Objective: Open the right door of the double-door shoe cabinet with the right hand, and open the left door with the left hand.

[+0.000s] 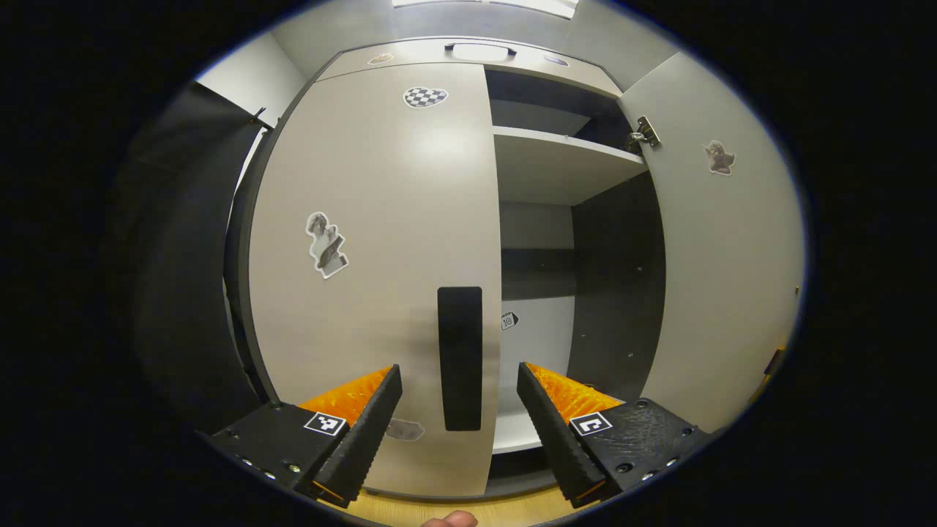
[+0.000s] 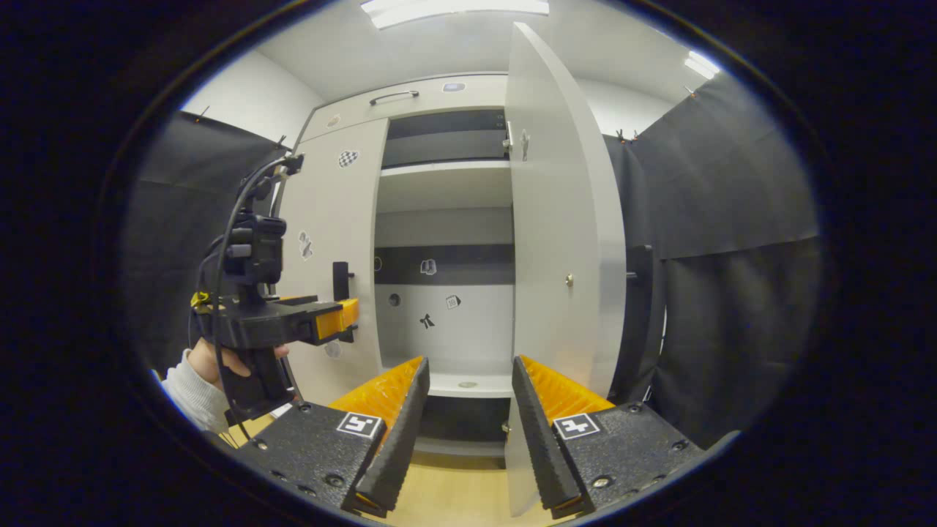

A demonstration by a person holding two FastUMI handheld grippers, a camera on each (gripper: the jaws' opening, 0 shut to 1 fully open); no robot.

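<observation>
The shoe cabinet's left door (image 1: 366, 241) is closed, with a tall black handle (image 1: 460, 359) near its inner edge. My left gripper (image 1: 460, 373) is open just in front of that handle, one finger on each side, neither touching it. The right door (image 1: 725, 278) stands swung wide open. In the right gripper view this right door (image 2: 556, 256) appears edge-on just right of centre. My right gripper (image 2: 468, 366) is open and holds nothing, facing the open compartment. Held by a hand (image 2: 219, 362), the left gripper (image 2: 350, 316) sits at the left door's handle (image 2: 340, 282).
Inside the open half are a light shelf (image 1: 564, 157) and a bottom shelf (image 2: 468, 384). A top panel with a handle (image 1: 479, 50) runs above the doors. Black cloth walls (image 2: 732, 256) close in on both sides. The floor (image 2: 461, 490) is light wood.
</observation>
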